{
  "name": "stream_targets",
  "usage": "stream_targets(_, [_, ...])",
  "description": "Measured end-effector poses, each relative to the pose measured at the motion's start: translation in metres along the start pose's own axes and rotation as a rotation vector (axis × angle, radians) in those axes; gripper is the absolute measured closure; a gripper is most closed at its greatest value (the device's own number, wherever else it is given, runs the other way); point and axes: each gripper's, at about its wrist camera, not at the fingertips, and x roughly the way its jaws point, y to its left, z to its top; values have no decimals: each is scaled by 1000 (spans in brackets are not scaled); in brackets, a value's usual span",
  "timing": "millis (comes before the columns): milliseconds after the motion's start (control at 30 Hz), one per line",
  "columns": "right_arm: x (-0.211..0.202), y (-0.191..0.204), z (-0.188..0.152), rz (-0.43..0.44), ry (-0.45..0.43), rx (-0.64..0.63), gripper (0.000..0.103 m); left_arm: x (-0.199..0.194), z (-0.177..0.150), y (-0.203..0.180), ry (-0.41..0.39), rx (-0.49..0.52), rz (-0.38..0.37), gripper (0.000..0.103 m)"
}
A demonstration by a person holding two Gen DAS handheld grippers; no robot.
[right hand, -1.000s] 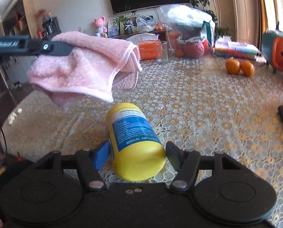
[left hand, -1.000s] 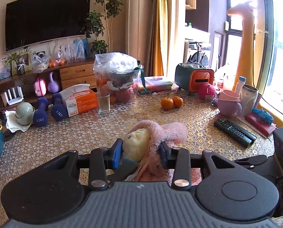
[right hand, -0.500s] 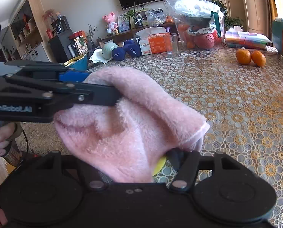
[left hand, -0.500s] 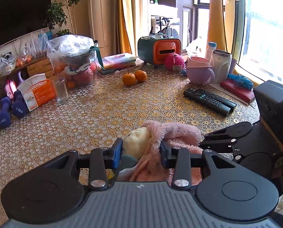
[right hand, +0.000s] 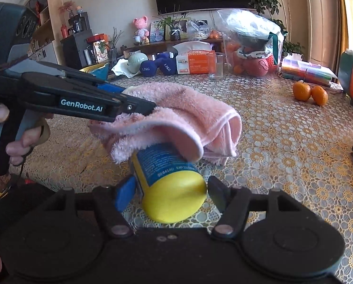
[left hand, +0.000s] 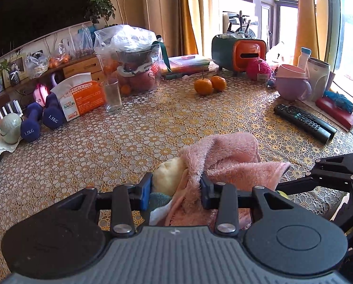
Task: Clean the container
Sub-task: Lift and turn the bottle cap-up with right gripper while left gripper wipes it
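A yellow container with a blue label lies on its side, and my right gripper is shut on its base end. A pink fluffy cloth is draped over the container's far end. My left gripper comes in from the left and is shut on that cloth. In the left wrist view the left gripper pinches the pink cloth bunched with a pale yellow cloth. The right gripper's black fingers show at the right edge there.
On the patterned table stand a glass, a tissue pack, blue dumbbells, a bagged bowl of fruit, two oranges, a remote and a pink cup. A hand holds the left gripper's handle.
The pink cloth swung down over the container until it hid it, then drew back toward the far end. The left wrist view panned right, then back left. The right gripper kept its grip.
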Motion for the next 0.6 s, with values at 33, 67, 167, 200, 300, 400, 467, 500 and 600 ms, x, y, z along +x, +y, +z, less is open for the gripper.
stream_targets(33, [0,-1,-1,-6,0,8,29,1,-1,1,1,0,5,65])
stream_targets(67, [1,-2,-2,-17,3,18,26,3,-1,1,3,-1,12,65])
stream_targets(167, [4,-5,-8,-26,11,53,21,7,-4,4,12,-12,27,65])
stream_targets(200, [6,-5,-9,-23,17,66,21,8,-5,5,17,-17,32,65])
stream_targets(300, [10,-6,-15,-18,29,92,22,15,-10,10,44,-37,44,65])
stream_targets(400, [14,-4,-18,-11,29,102,28,18,-14,15,55,-51,45,65])
stream_targets(467, [14,0,-18,-7,17,93,35,19,-16,15,60,-43,55,65])
stream_targets(500, [13,2,-18,-11,13,88,35,20,-18,15,60,-40,58,65])
stream_targets(600, [8,5,-14,-27,-11,80,36,21,-19,16,62,-34,63,65])
